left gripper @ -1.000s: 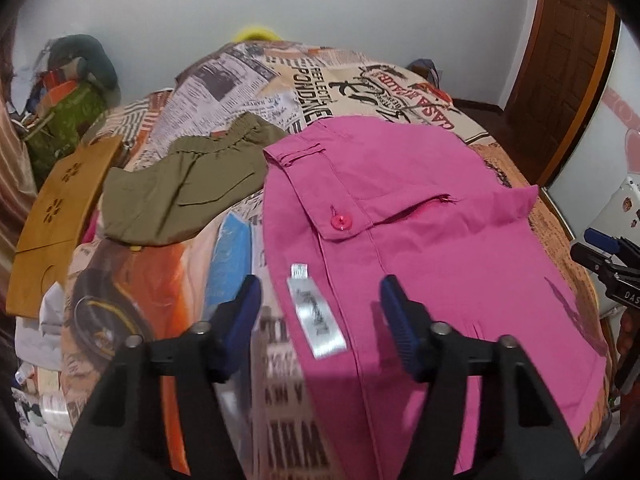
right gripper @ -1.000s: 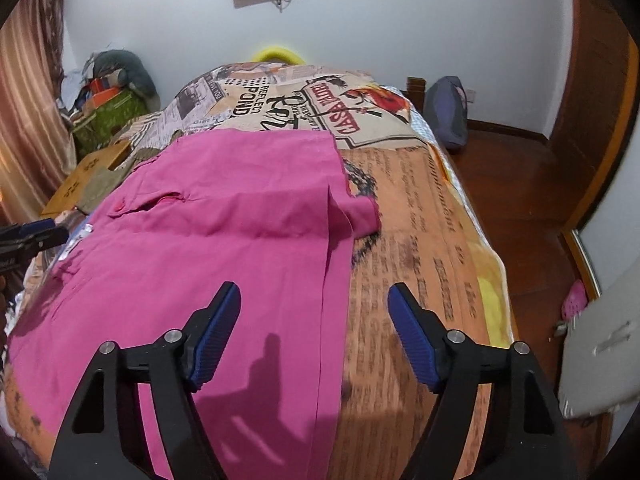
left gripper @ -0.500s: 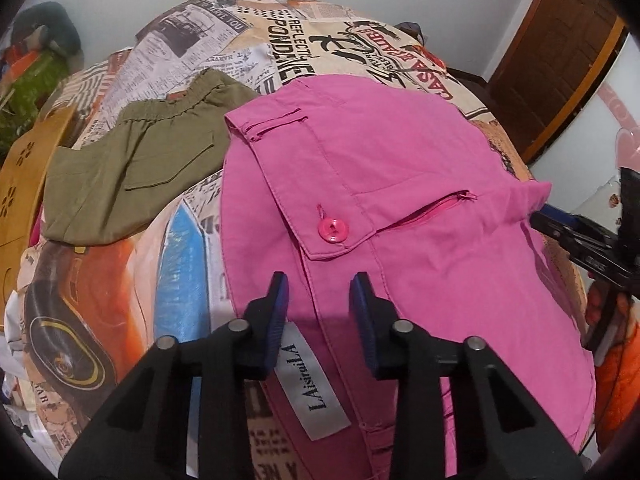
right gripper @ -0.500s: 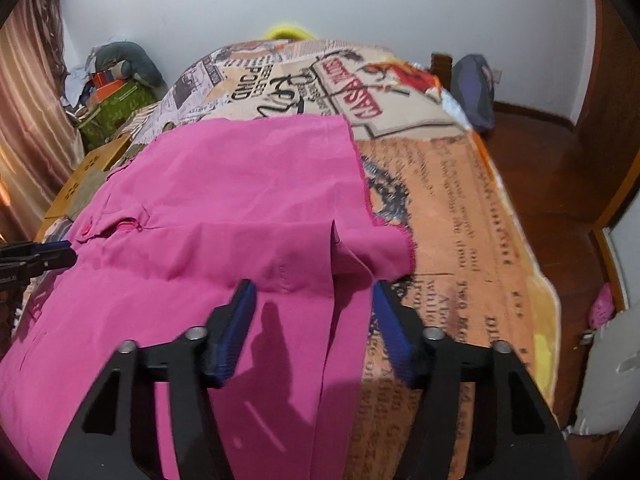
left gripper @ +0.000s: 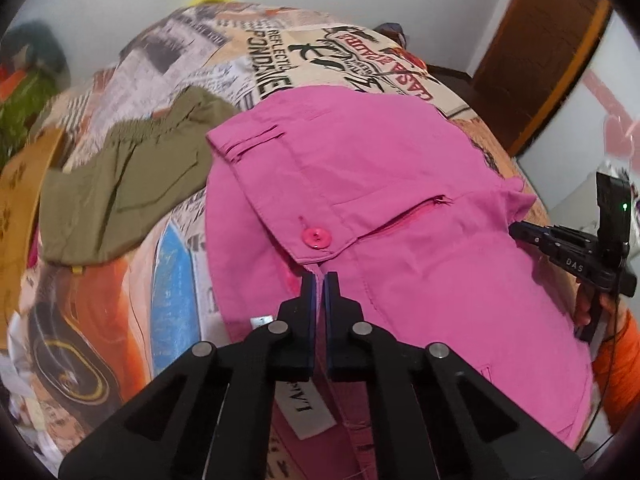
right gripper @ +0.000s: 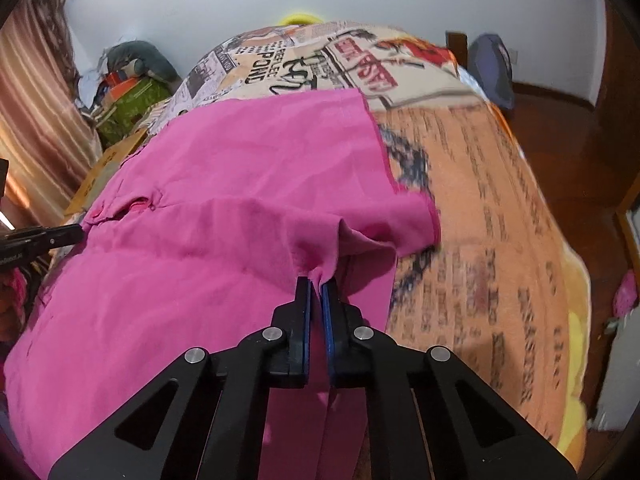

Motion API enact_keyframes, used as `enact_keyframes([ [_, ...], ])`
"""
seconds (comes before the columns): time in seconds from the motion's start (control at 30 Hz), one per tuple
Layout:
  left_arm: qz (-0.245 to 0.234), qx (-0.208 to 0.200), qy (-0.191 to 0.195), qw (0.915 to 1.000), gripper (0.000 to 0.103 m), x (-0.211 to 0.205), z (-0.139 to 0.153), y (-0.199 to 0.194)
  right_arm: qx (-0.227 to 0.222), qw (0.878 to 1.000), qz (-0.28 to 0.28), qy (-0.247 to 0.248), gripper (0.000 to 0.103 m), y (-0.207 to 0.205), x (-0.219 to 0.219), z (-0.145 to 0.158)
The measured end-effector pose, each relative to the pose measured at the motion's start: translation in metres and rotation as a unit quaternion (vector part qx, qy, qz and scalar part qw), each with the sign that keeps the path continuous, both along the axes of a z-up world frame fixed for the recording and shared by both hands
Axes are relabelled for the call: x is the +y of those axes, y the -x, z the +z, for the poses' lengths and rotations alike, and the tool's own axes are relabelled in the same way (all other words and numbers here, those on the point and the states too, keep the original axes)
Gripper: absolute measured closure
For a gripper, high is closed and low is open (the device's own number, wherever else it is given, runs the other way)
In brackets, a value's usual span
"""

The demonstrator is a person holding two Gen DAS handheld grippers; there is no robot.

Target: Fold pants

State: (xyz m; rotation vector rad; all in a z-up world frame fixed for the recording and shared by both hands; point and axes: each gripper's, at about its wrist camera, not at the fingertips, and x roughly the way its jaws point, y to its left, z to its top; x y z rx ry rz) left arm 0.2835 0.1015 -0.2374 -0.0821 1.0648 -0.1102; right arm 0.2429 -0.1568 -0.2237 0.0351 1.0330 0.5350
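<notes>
1. Pants [left gripper: 400,184]: pink, spread flat across the bed [right gripper: 480,184], waist to the left, legs running right. I see the buttoned waistband with its button [left gripper: 316,237] and the fly, and a white label [left gripper: 304,404] turned out at the near edge.
2. Left gripper [left gripper: 319,280]: its jaws have just been closing and now pinch a thin ridge of pink cloth at the near waist edge, just below the button.
3. Right gripper [right gripper: 316,284]: its jaws have likewise just been closing; I have them clenched on a puckered fold of a leg, near the hem end on the right.
4. Progress: I judge the fold as only begun. Both near-edge grips are taken, but the pants lie open and single-layered; no half is laid over the other yet.
5. Remaining, in my judgement: lift the near edge, carry it over to the far edge, smooth it, then fold again across the length.
6. Surroundings: olive shorts [left gripper: 120,184] lie left of the pants, just beside the waistband. A wooden door [left gripper: 540,52] stands at far right.
</notes>
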Motion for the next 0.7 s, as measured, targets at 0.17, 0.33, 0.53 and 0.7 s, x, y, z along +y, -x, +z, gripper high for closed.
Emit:
enact_keyframes([
  [0.17,0.013,0.004,-0.011,0.9998,0.101,0.004,-0.001,-0.009,-0.009,1.0,0.008,0.018,0.099,0.01,0.001,0.005],
  [0.33,0.028,0.018,-0.015,0.9993,0.1,0.014,-0.013,-0.018,0.003,1.0,0.012,0.011,0.099,0.016,0.001,0.001],
  [0.53,0.033,0.01,-0.045,0.9984,0.1,0.006,-0.018,-0.019,0.006,1.0,0.014,0.017,0.099,0.017,0.006,-0.002],
  [0.7,0.027,0.014,-0.052,0.9982,0.099,0.005,-0.01,-0.015,0.001,0.999,0.015,0.036,0.098,0.019,0.011,0.004],
])
